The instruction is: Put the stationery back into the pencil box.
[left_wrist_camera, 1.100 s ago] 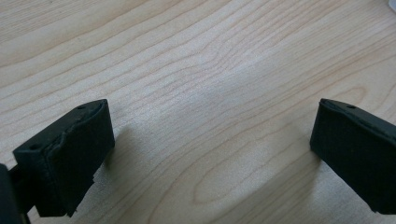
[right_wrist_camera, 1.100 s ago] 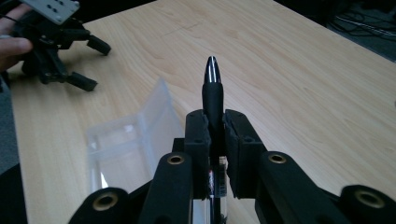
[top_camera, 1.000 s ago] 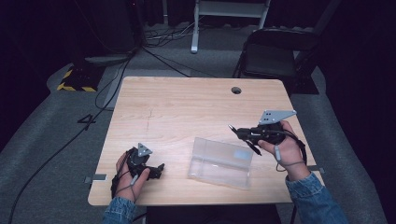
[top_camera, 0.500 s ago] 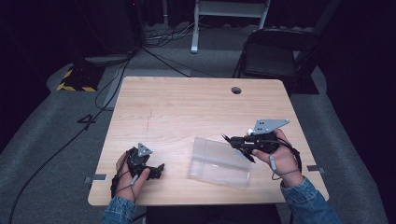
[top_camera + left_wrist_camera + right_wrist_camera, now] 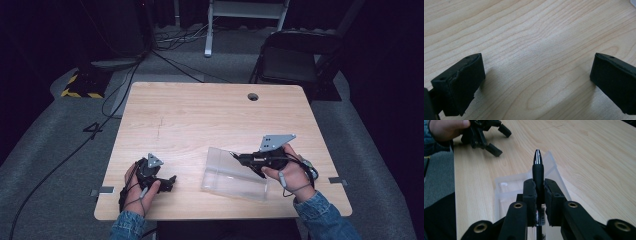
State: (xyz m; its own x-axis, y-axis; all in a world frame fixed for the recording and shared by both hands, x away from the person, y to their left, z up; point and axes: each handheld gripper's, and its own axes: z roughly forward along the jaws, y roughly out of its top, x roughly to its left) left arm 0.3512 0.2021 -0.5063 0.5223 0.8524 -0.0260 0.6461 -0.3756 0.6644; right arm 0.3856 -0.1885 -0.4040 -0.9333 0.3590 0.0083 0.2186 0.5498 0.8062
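**Right gripper bringing a held pen down over the clear case**

At the table's (image 5: 200, 110) 7 o'clock edge, the left gripper (image 5: 161, 183) is resting on the wood in the person's left hand (image 5: 136, 190). In the left gripper view its jaws are standing wide apart with bare wood between them. Its position is matching both earlier frames.

The clear plastic case (image 5: 234, 176) is lying flat near the 6 o'clock edge and is not shifting between frames.

The right gripper (image 5: 234, 156) is clamping a black pen (image 5: 538, 171) between its pads, the silver tip pointing toward 9 o'clock over the case. Against the earlier frames, this gripper is sitting lower and closer to the case, having come in from 3 o'clock. Judged from this, the pen is being delivered to the case; release is not yet done.
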